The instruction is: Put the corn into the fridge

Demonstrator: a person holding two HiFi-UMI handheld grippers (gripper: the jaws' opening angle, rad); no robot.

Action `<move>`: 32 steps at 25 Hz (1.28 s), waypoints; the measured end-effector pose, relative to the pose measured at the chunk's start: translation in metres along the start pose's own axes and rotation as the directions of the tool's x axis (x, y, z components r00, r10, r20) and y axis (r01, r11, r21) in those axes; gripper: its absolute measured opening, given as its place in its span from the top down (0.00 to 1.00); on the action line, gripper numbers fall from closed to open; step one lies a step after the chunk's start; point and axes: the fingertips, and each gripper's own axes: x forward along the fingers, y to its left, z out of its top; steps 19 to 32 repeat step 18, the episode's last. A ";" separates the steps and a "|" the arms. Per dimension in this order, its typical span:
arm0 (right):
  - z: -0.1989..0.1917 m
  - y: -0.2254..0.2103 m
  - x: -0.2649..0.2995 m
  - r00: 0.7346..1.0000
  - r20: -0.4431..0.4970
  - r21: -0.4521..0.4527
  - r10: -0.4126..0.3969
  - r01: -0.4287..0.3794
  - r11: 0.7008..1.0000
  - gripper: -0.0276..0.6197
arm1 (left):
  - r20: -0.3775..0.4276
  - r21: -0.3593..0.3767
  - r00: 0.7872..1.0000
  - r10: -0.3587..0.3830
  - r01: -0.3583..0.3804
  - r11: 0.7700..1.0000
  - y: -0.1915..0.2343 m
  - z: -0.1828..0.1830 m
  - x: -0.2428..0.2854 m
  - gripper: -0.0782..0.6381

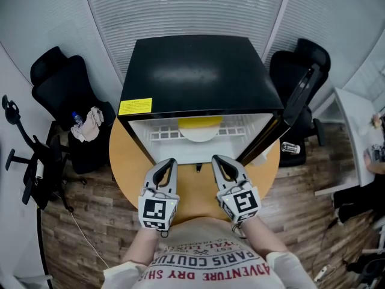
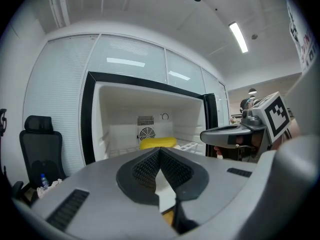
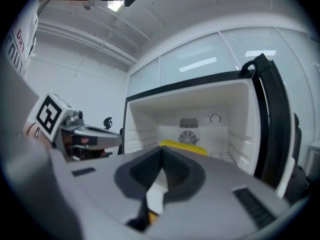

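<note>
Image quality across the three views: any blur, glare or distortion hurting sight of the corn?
Head view: sharp, heavy fisheye bowing straight lines, soft sheen on the fridge top; corn partly hidden under its edge. Left gripper view: crisp, corn clear, ceiling light blown out. Right gripper view: blurred throughout, corn a yellow smear.

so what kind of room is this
Probably an office or small meeting room. Black swivel chairs stand either side, the walls look like partitions covered with blinds, and a mini fridge sits open on a round wooden table.
</note>
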 end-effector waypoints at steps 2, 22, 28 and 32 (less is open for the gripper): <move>0.001 0.000 0.001 1.000 -0.002 0.001 -0.001 0.001 1.000 0.91 | 0.000 0.000 1.000 0.000 0.000 1.000 0.000 0.001 0.000 0.85; -0.006 0.005 0.011 0.999 -0.028 -0.001 0.017 -0.017 1.000 0.91 | -0.007 -0.016 1.000 -0.017 0.017 1.000 0.000 -0.003 0.007 0.85; -0.006 0.005 0.011 0.999 -0.028 -0.001 0.017 -0.017 1.000 0.91 | -0.007 -0.016 1.000 -0.017 0.017 1.000 0.000 -0.003 0.007 0.85; -0.006 0.005 0.011 0.999 -0.028 -0.001 0.017 -0.017 1.000 0.91 | -0.007 -0.016 1.000 -0.017 0.017 1.000 0.000 -0.003 0.007 0.85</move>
